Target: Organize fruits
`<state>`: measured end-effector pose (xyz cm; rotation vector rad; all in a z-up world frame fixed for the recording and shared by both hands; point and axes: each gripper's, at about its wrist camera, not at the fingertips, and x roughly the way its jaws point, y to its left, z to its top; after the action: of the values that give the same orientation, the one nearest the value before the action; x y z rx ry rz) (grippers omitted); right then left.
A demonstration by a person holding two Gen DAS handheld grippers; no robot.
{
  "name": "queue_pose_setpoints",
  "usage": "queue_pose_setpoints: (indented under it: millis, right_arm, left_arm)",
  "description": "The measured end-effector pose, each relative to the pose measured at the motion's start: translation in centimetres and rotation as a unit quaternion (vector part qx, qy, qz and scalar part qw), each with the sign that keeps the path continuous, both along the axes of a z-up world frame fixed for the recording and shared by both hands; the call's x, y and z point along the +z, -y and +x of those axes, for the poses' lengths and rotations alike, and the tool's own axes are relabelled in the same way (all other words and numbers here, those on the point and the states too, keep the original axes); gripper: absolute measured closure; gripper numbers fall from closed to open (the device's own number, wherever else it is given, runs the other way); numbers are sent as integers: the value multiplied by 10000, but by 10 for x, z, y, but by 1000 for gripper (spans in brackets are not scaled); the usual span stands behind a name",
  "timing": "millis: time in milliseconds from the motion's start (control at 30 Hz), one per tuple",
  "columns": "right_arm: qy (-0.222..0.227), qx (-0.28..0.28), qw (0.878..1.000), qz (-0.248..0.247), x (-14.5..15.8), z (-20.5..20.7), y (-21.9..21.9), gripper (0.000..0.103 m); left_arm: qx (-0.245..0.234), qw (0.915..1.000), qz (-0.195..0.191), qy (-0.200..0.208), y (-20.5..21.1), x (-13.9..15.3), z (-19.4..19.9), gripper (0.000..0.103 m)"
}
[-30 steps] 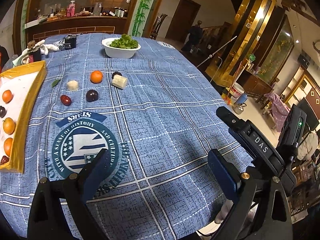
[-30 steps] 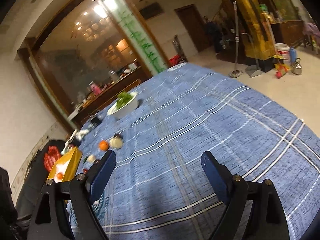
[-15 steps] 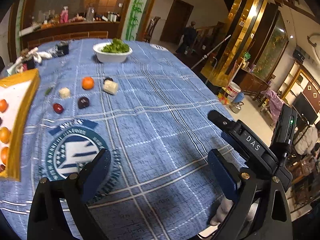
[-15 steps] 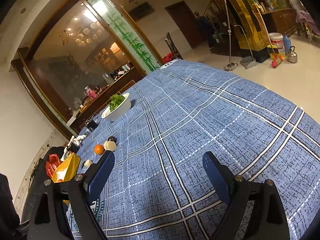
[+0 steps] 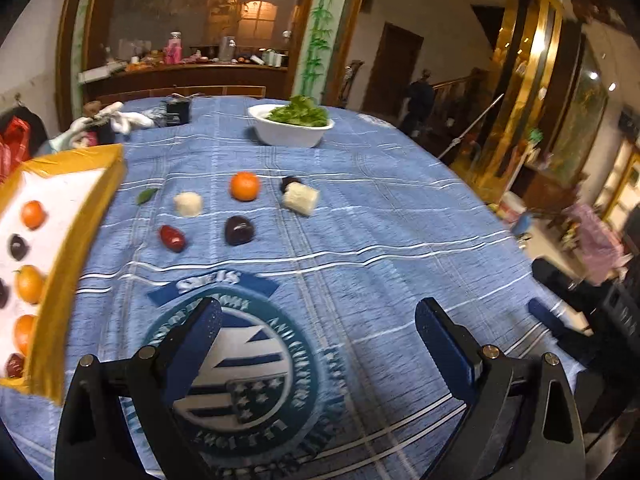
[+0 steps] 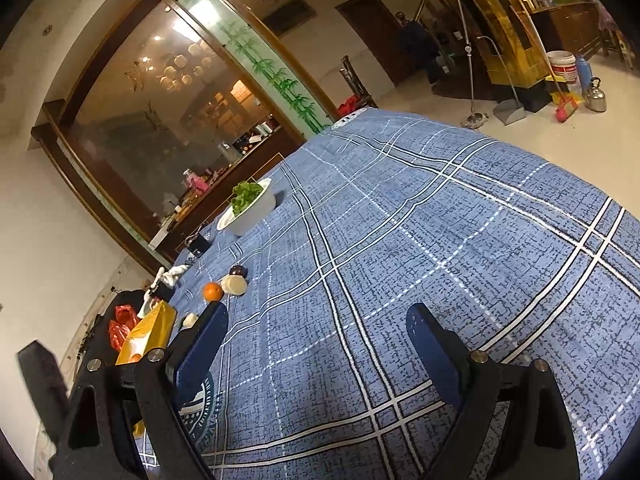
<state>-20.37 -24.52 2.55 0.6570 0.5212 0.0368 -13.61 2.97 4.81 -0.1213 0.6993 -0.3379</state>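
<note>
Left gripper (image 5: 316,330) was spread wide with nothing in it, hovering over the round printed emblem (image 5: 240,376) on the blue plaid tablecloth (image 5: 400,240). Right gripper (image 6: 316,334) was the same deal, wide apart and empty, over a bare patch of cloth.

My left camera had the good look at the fruit. Loose ones sat in a cluster past the emblem: an orange (image 5: 244,186), a dark plum (image 5: 239,230) nearer me, a red date-looking fruit (image 5: 172,238) to its left, and two pale chunks, one (image 5: 188,204) beside the orange and one (image 5: 300,198) touching another dark fruit (image 5: 289,182). A small green leaf (image 5: 146,196) lay near the yellow-rimmed tray (image 5: 76,240) on the left edge, which already held several oranges and dark fruits on its white inside.

My right camera only caught that stuff tiny and far off to the left: the orange (image 6: 212,291), one pale chunk (image 6: 234,285), a dark fruit (image 6: 237,271) and a sliver of the tray (image 6: 154,330). The plum and red one didn't show up there; my left finger covered that spot. What it did show better was the room: a broom (image 6: 566,110), dustpan (image 6: 509,114) and kettle (image 6: 595,97) on the floor.

Both views had the white bowl of greens (image 5: 291,128) at the far side.
</note>
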Motion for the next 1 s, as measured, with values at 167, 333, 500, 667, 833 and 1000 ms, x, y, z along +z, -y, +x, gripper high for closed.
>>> queue_pose_setpoints:
  millis: [167, 333, 500, 667, 833, 1000]
  right_arm:
    - [-78, 40, 9998, -198, 2, 4, -9, 9]
    - [93, 45, 9986, -516, 9, 2, -20, 9]
    - [63, -13, 9986, -518, 9, 3, -19, 9]
    - [32, -32, 9987, -515, 8, 4, -19, 9]
    - [84, -77, 9985, -538, 9, 1, -18, 9]
    - [-75, -83, 9988, -475, 6, 5, -15, 9]
  left_arm:
    - [-230, 9997, 6, 109, 9, 2, 7, 6]
    - [-408, 9983, -290, 302, 3, 4, 2, 6]
    - [-449, 9979, -392, 241, 2, 3, 4, 6]
    - [-554, 9973, -424, 231, 3, 3, 4, 6]
    - [-574, 9970, -449, 265, 2, 3, 2, 6]
    - [-550, 9972, -423, 279, 2, 3, 2, 6]
